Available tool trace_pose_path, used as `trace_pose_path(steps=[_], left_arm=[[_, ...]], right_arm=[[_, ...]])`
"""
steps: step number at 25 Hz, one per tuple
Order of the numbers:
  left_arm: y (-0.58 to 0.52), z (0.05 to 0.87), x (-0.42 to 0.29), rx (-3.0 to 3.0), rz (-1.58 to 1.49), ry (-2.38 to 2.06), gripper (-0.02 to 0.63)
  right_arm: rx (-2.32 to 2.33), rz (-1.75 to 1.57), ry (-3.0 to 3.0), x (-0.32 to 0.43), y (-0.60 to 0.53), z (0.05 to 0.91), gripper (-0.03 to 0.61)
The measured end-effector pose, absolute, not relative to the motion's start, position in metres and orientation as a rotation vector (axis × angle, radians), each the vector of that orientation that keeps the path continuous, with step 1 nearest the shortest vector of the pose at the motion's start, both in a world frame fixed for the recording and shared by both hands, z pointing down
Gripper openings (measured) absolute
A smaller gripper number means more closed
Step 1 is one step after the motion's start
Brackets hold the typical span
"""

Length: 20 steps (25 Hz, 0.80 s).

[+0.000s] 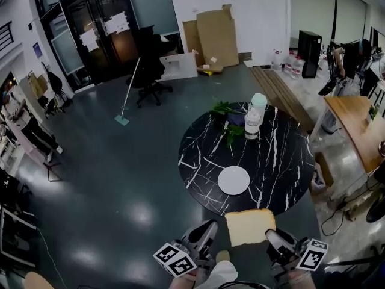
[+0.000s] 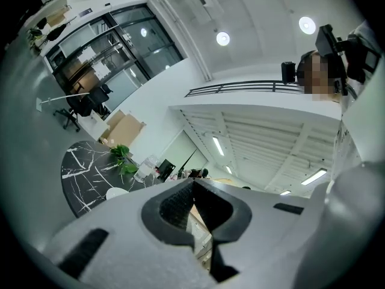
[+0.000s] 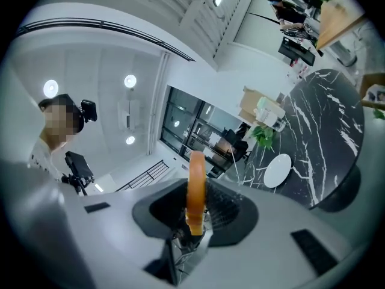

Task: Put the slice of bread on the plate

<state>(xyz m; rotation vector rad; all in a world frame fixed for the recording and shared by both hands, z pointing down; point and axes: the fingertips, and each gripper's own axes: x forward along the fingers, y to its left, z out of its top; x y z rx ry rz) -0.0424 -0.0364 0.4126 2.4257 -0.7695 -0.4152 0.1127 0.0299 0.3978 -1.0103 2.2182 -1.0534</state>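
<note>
The slice of bread [image 1: 249, 226] is clamped at one edge by the right gripper [image 1: 274, 238] and held flat at the near rim of the table [image 1: 192, 173] — short of the plate [image 1: 233, 180], round which bare marble is seen. The left gripper [image 1: 207, 226] is closed on nothing; both grippers are partly cut off by the lower frame edge.

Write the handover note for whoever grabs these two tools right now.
Right tool: shut on the slice of bread, gripping one edge, in the air.
Left tool: jaws together, empty, beside the bread.
Things: the plate is empty, on the black table, beyond the bread.
Done: bread picked up.
To do: carry it over the plate, lay it down, let go.
</note>
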Motion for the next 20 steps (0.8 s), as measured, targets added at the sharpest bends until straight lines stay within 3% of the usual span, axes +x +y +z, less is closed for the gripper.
trace_pose_path(steps=[20], left_arm=[[-0.170,0.452,-0.032,2.414,-0.345,-0.721,0.008]], right_arm=[[-1.235,-1.169,2.106,0.142,-0.089,0.448,0.086]])
